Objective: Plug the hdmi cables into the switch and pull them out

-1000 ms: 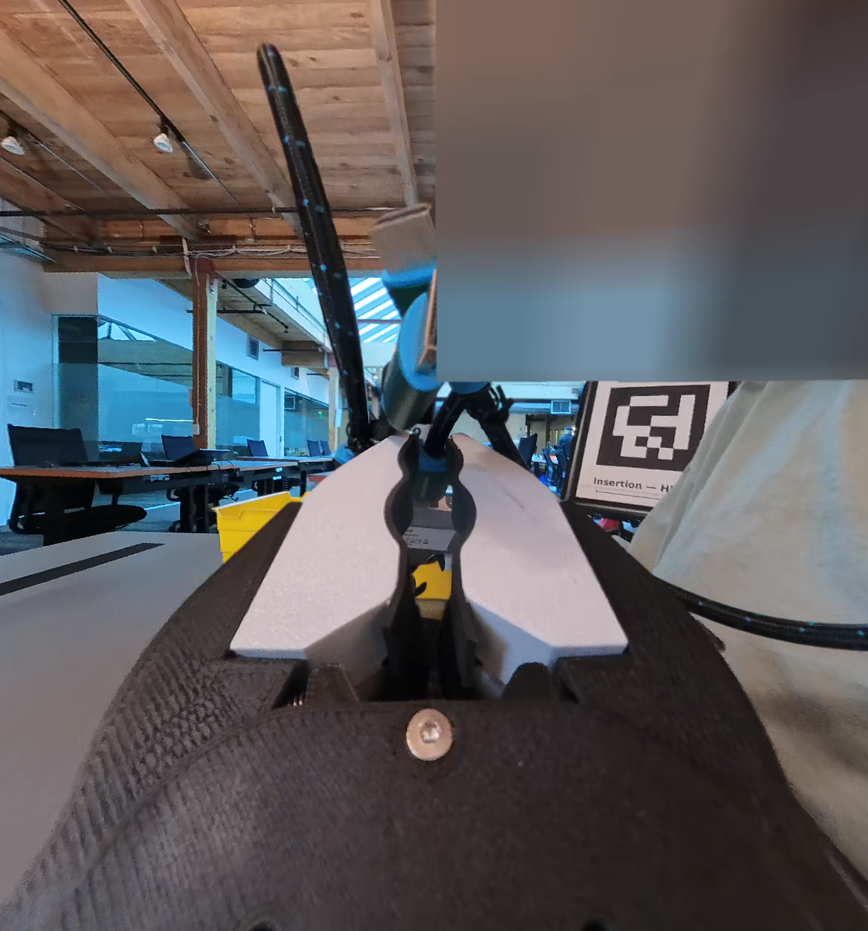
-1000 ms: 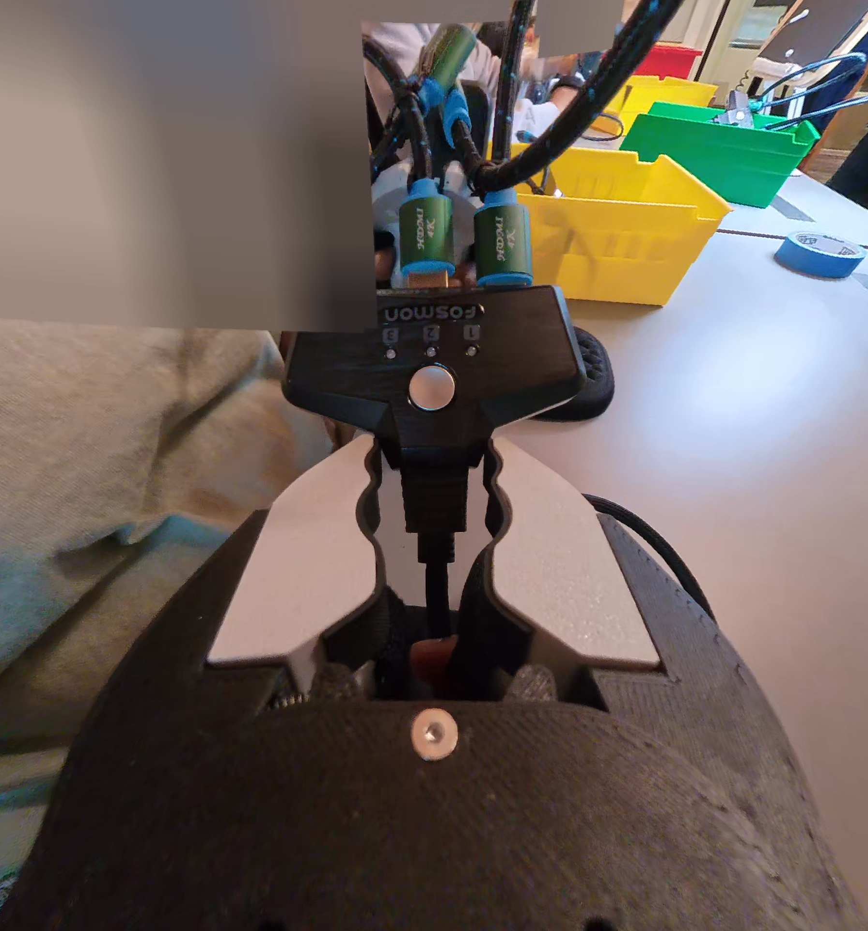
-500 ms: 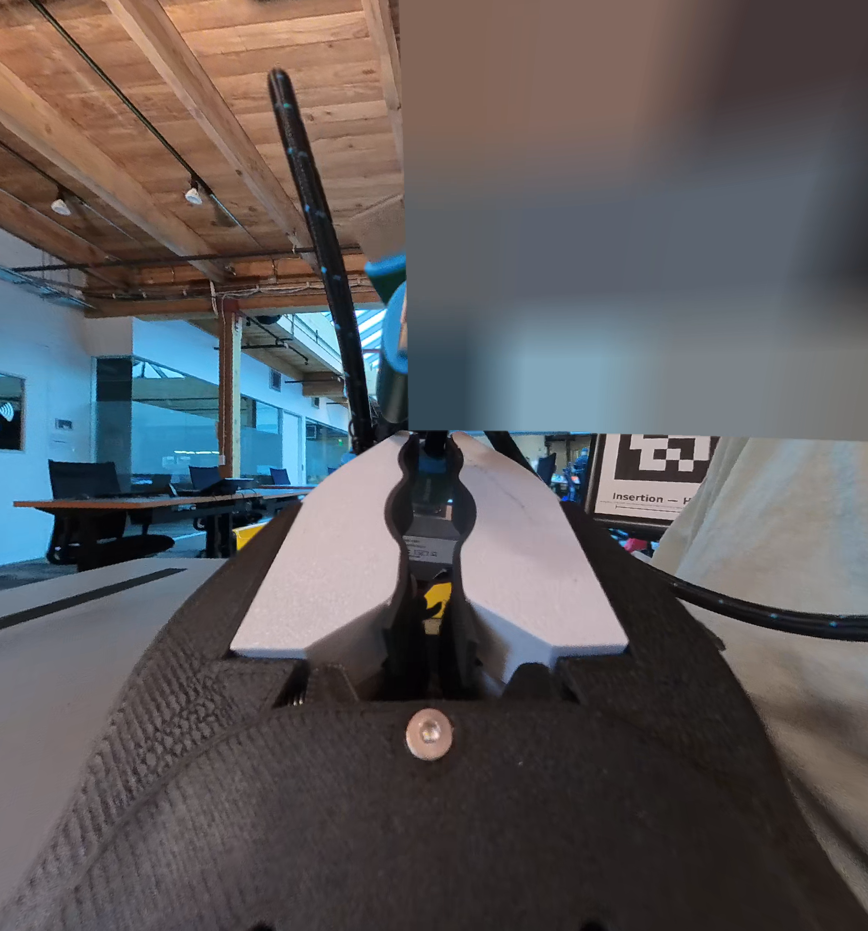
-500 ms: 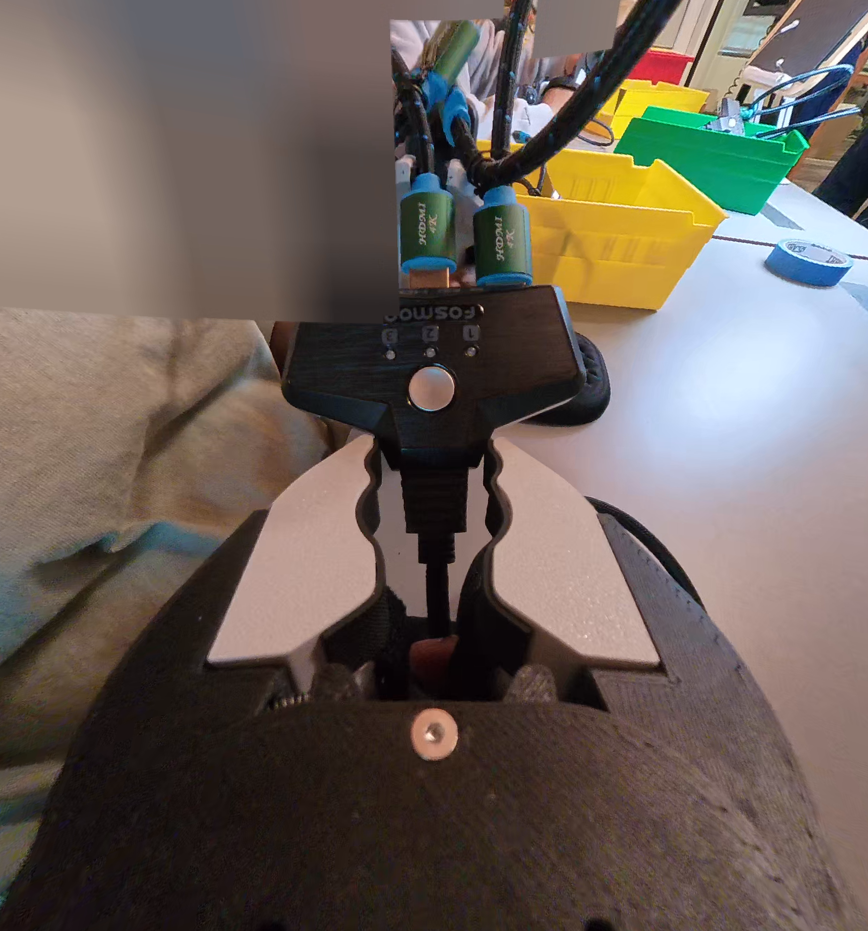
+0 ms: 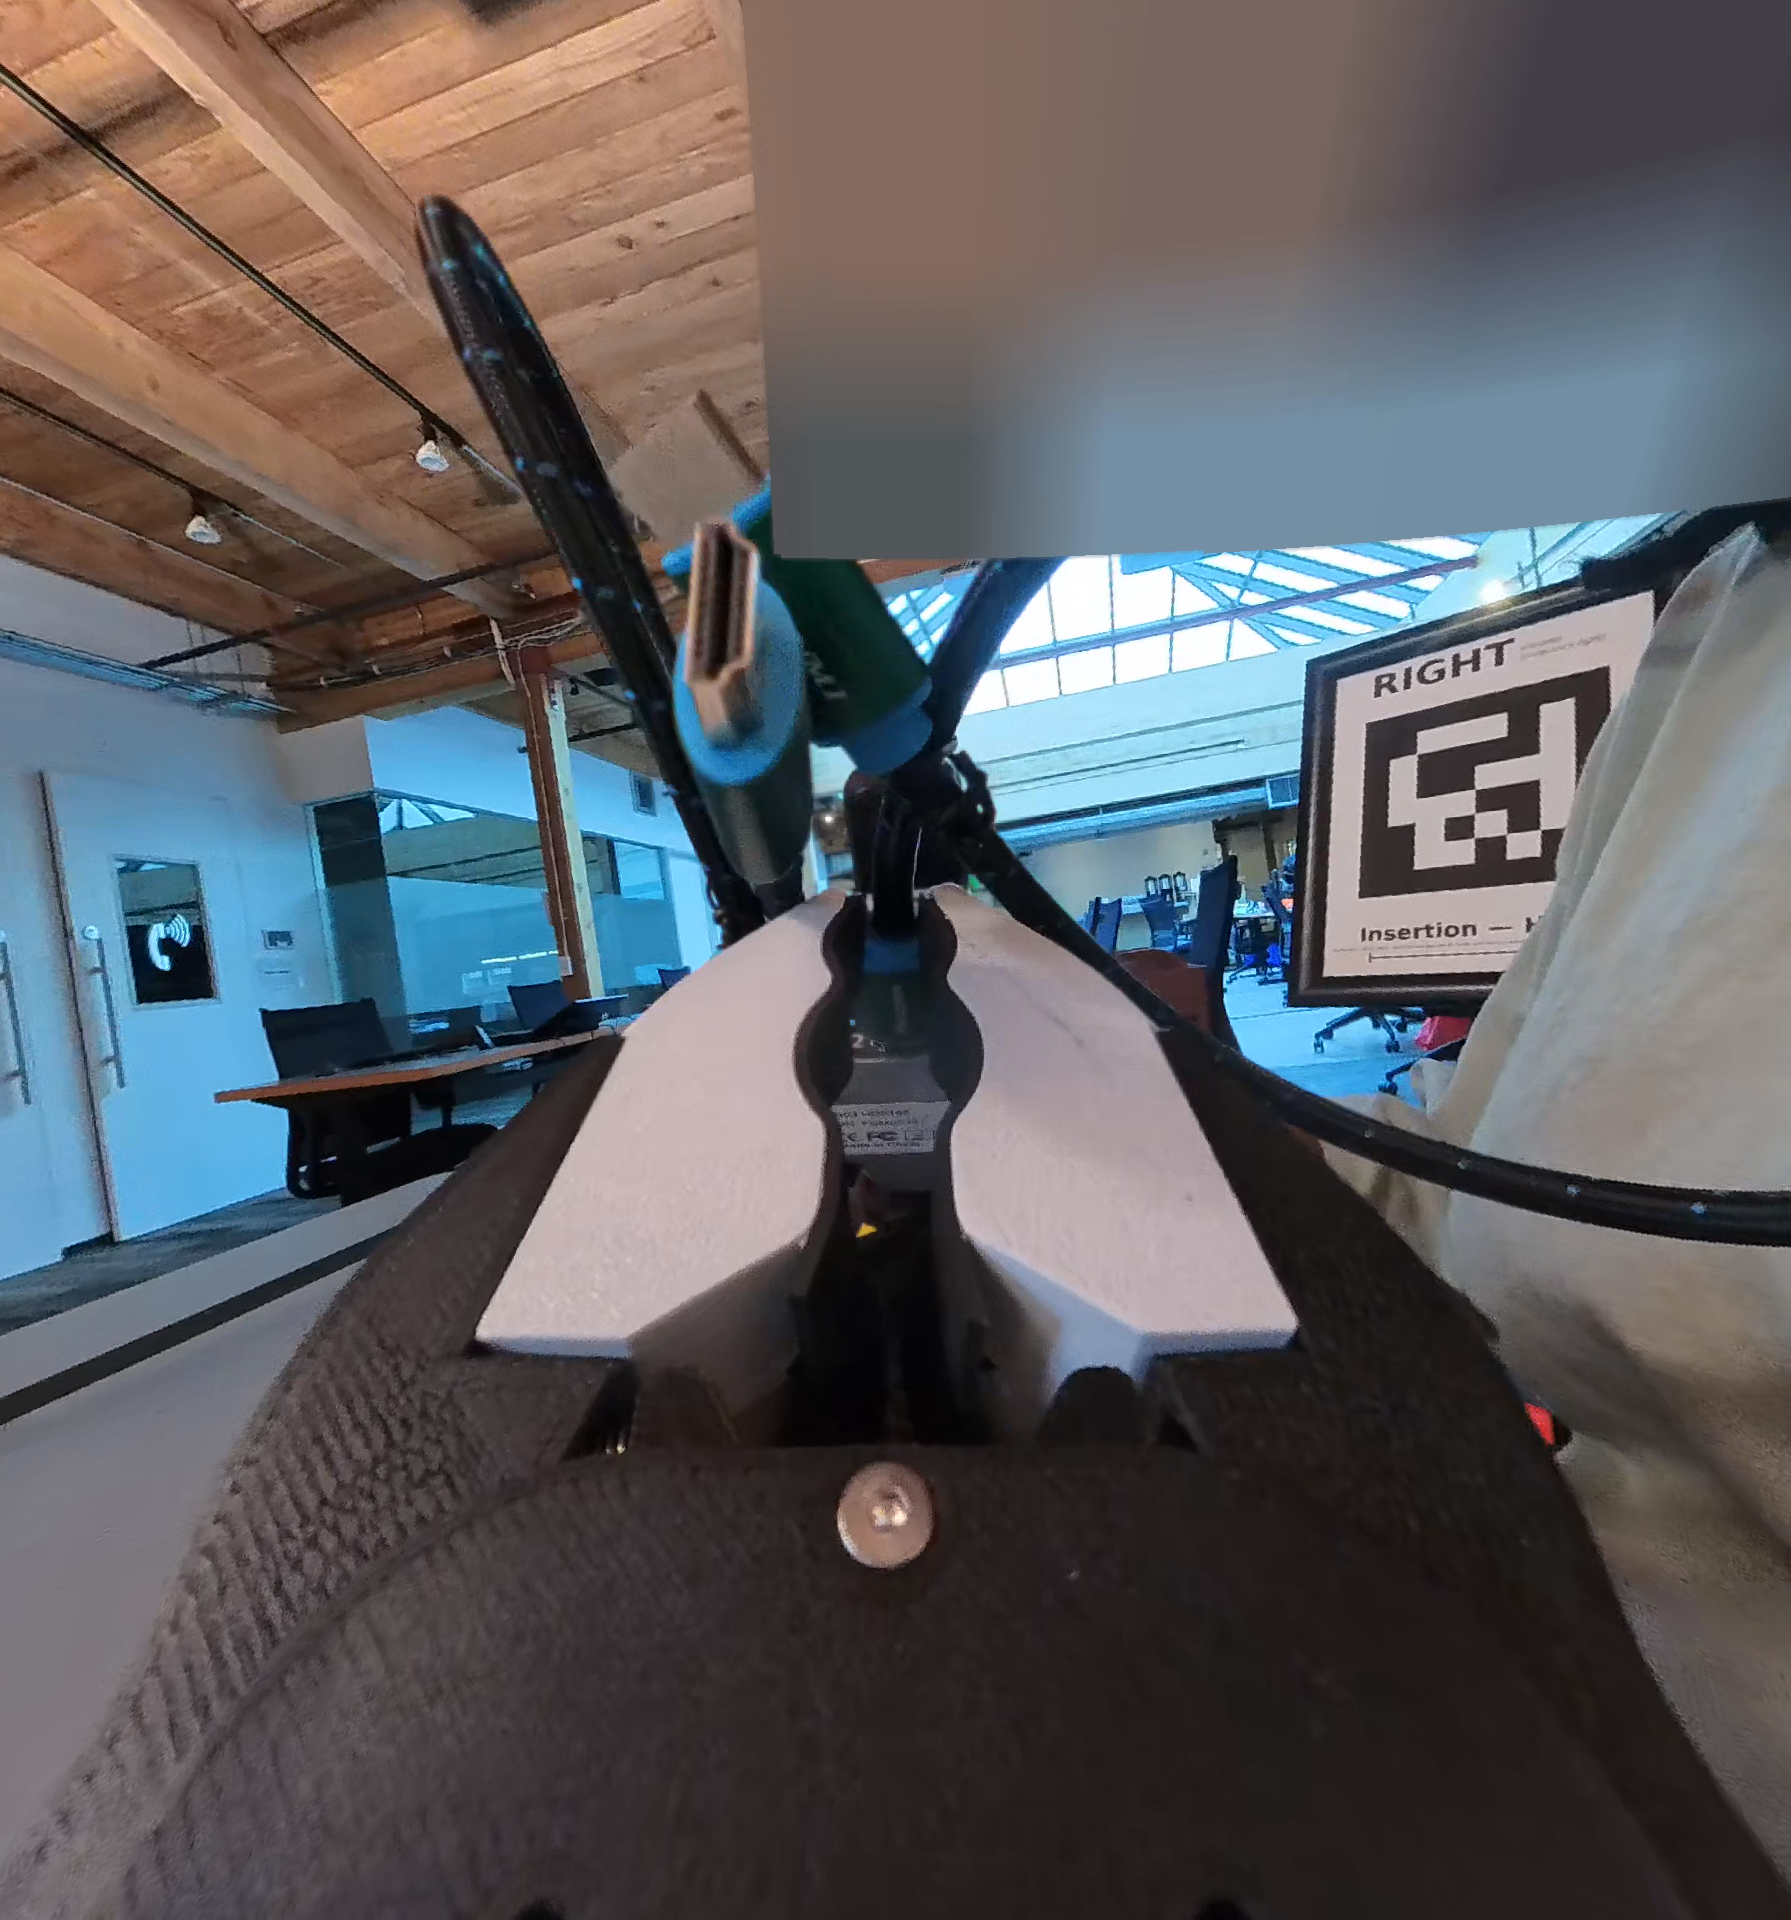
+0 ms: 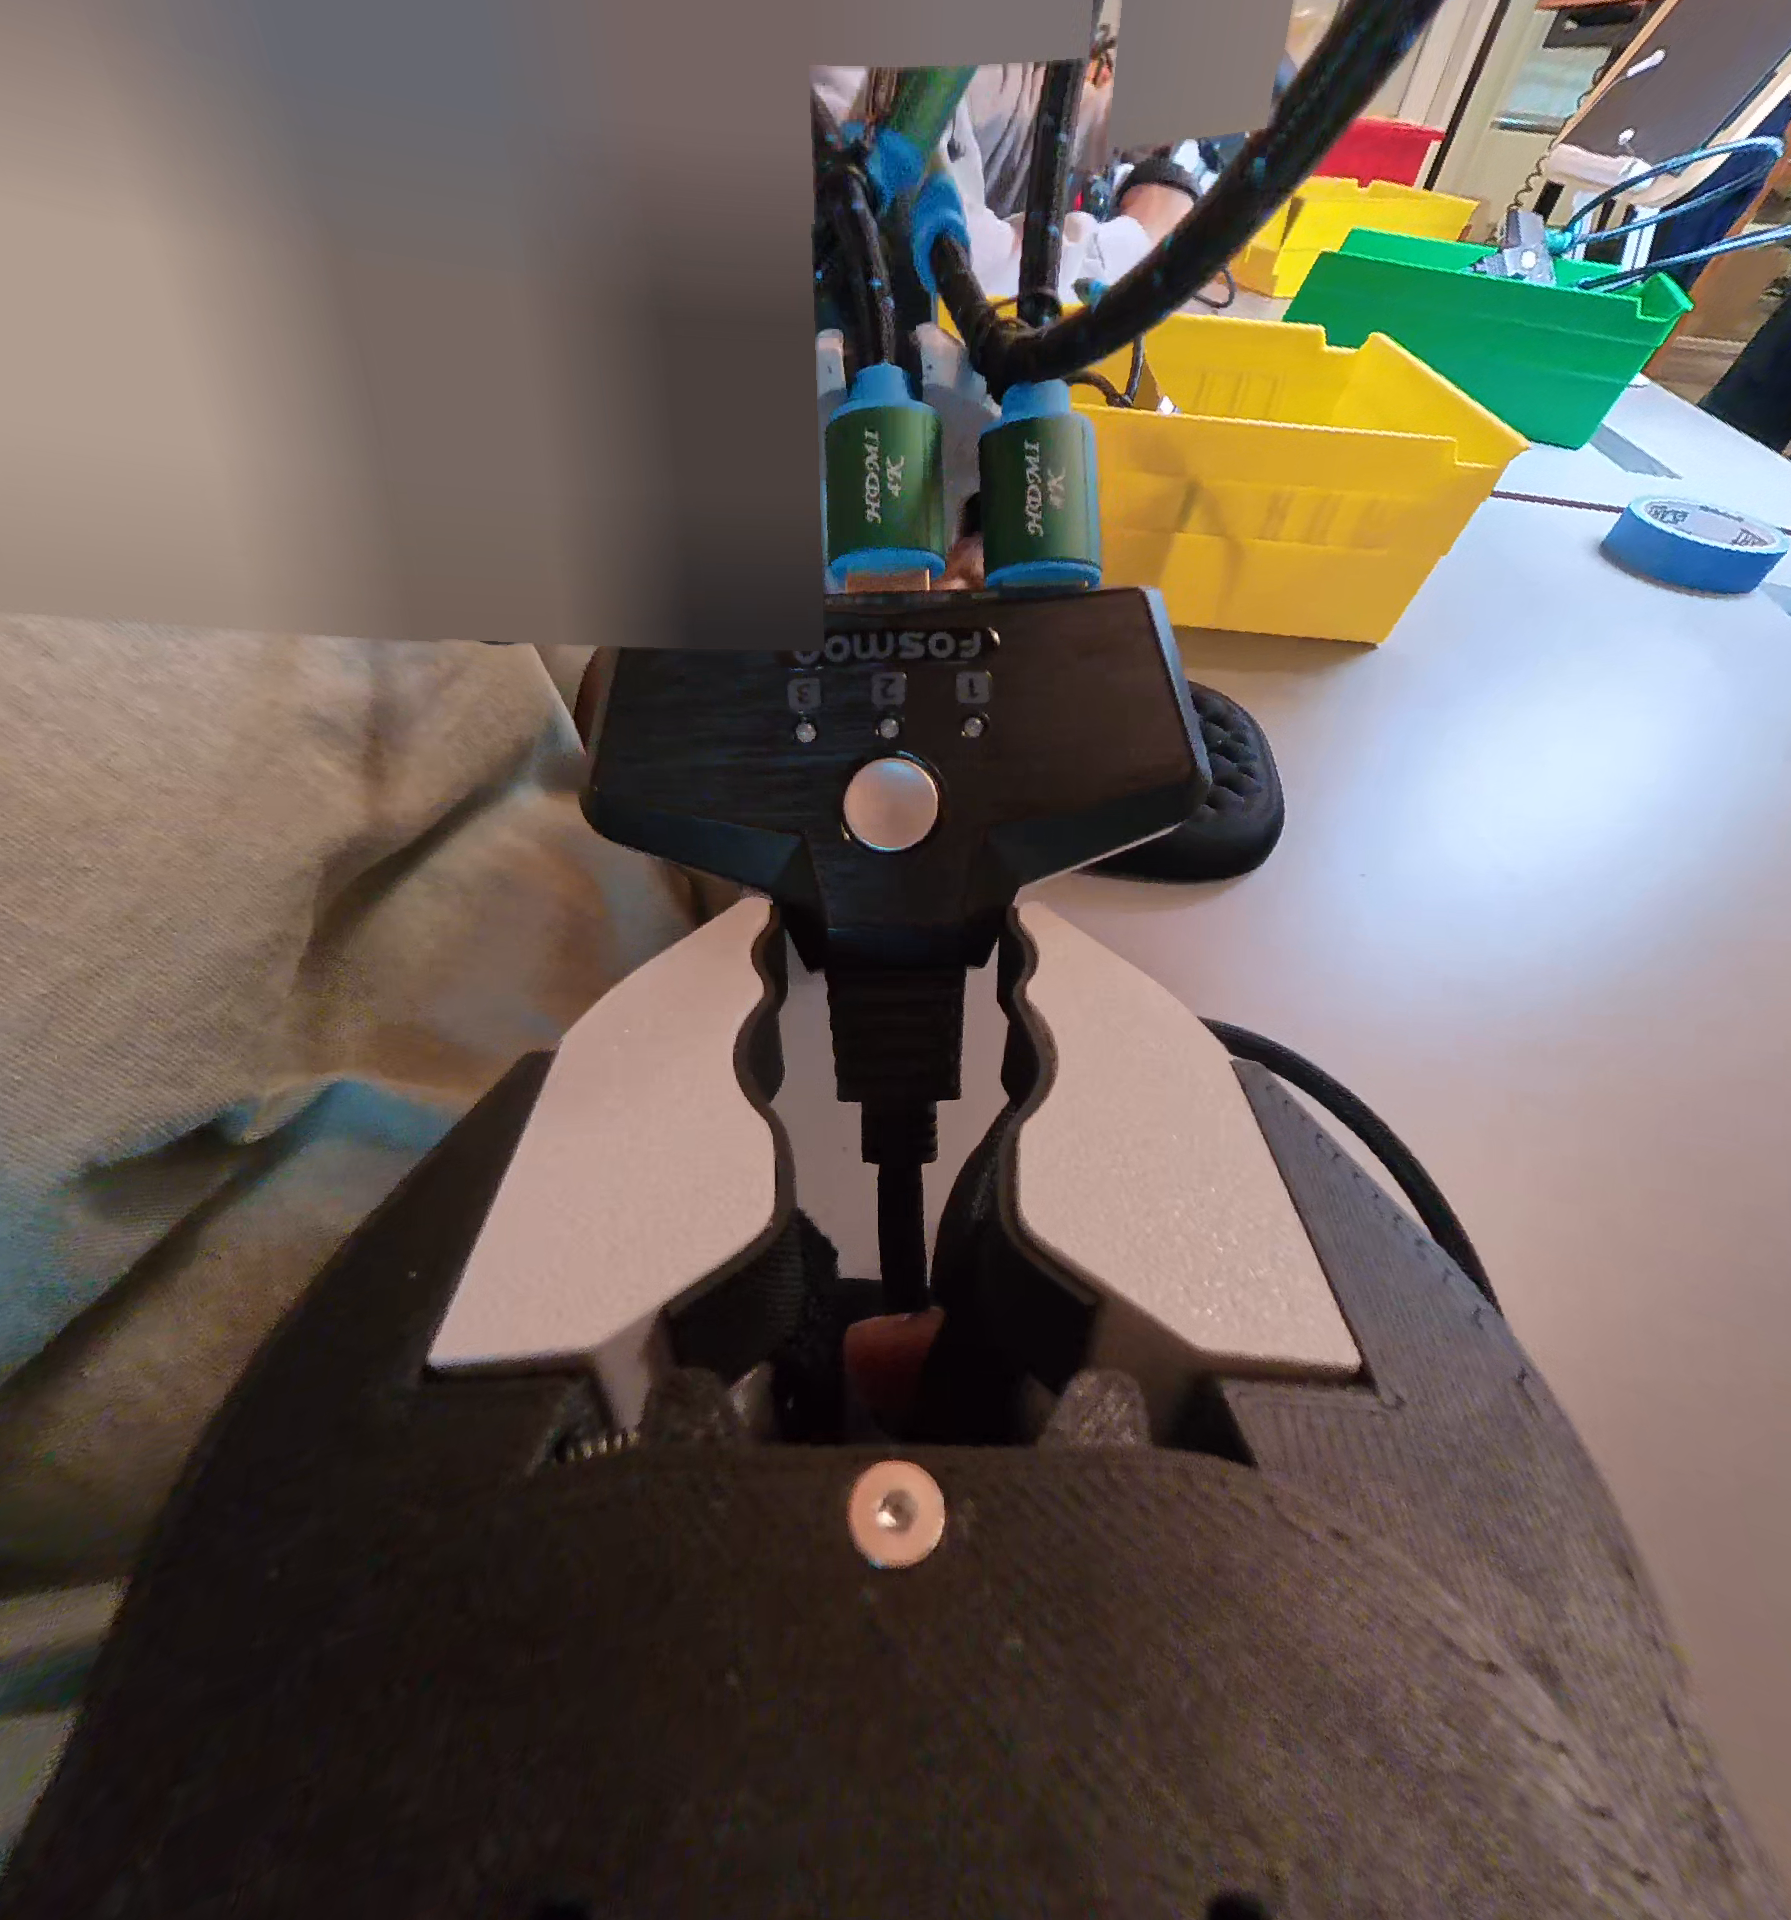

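Green-sleeved HDMI plugs mark the cables here. On the left, the left gripper (image 5: 891,935) is clamped on one plug (image 5: 893,1023), its braided cable (image 5: 1286,1122) trailing off to the right, while a free plug (image 5: 735,665) with bare metal tip hangs just above the fingers. On the right, the right gripper (image 6: 896,920) is clamped on the neck of the black switch (image 6: 891,727), held above the grey tabletop (image 6: 1493,987). Two plugs (image 6: 886,499) sit side by side in its far edge, a yellow bin (image 6: 1286,499) beyond.
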`<state>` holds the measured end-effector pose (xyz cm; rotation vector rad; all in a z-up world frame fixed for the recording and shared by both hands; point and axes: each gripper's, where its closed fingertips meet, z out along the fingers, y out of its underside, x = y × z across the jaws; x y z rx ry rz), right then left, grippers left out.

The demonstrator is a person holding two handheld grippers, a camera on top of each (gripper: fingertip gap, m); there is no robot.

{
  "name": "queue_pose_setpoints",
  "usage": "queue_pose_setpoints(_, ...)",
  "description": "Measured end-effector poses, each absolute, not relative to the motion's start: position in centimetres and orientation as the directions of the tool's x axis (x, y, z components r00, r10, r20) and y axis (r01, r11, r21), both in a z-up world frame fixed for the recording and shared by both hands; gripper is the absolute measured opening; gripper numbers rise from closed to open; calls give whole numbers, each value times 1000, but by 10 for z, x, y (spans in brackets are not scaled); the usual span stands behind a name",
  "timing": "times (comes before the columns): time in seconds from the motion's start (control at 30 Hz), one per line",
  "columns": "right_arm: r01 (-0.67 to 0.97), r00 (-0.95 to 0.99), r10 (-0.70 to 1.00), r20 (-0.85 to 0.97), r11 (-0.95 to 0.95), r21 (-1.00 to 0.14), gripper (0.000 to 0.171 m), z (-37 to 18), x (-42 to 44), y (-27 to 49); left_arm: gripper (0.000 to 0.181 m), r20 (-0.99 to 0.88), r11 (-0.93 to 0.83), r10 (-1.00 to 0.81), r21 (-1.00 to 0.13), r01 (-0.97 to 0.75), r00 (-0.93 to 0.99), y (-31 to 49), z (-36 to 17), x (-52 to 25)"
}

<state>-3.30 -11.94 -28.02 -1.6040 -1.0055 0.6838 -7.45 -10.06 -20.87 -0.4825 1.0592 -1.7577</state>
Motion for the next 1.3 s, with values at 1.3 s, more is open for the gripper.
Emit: queue_pose_setpoints(1.3,400,916,-236,323,495,-772,39,-33,131,-193,32,59,36,-986,-834,550,155,13,-212,-80)
